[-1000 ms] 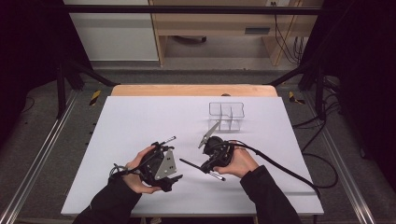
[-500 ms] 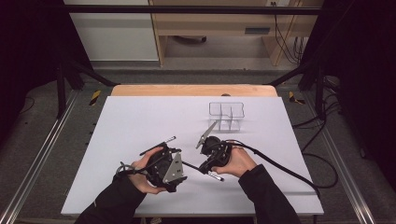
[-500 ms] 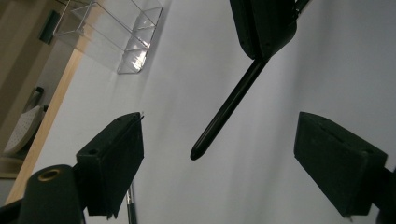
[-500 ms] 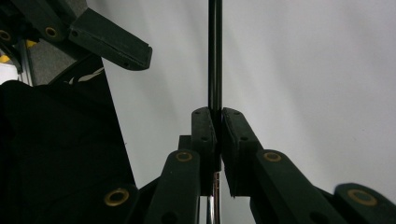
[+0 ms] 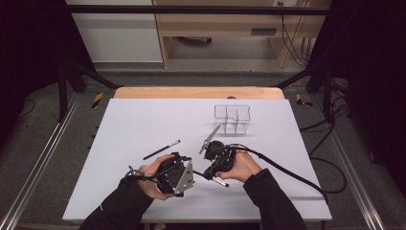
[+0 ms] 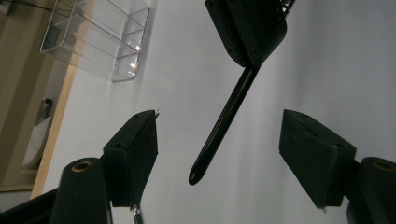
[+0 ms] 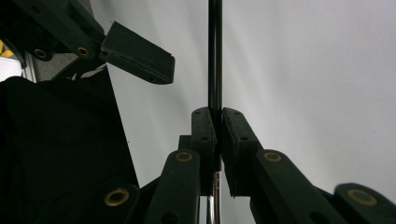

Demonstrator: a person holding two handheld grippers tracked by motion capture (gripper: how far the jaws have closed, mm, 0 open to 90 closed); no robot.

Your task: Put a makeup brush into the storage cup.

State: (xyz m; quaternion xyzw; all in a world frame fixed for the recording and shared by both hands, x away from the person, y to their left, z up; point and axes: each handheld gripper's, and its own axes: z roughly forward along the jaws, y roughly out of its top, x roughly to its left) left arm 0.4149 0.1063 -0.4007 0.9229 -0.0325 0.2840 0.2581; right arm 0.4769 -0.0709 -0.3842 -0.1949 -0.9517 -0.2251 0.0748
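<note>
While the right gripper [image 7: 217,135] stays clamped on a slim black pen [image 6: 224,121], its jaws pressed flat against the barrel, the left gripper [image 6: 219,158] stands with its pads apart on either side of the pen's free end; those jaws have just been closing, yet neither pad touches the barrel. The step in hand looks like a hand-over or a two-handed pull, perhaps to take off a cap, with the pen held just above the white tabletop [image 5: 143,124] between the two hands. Next, the left jaws probably need to finish closing squarely on the barrel, which sits nearer the middle of the gap than either pad, so only a small correction seems called for.

Seen from the high view, both forearms come in low and close together at the near edge of the table, the left hand [image 5: 155,175] curled around its gripper and the right hand [image 5: 239,165] angled inward toward it. A second thin black pen [image 5: 162,149] lies loose on the table beyond the left hand, and a clear plastic divided organiser [image 5: 233,118] stands farther back, well apart from both.
</note>
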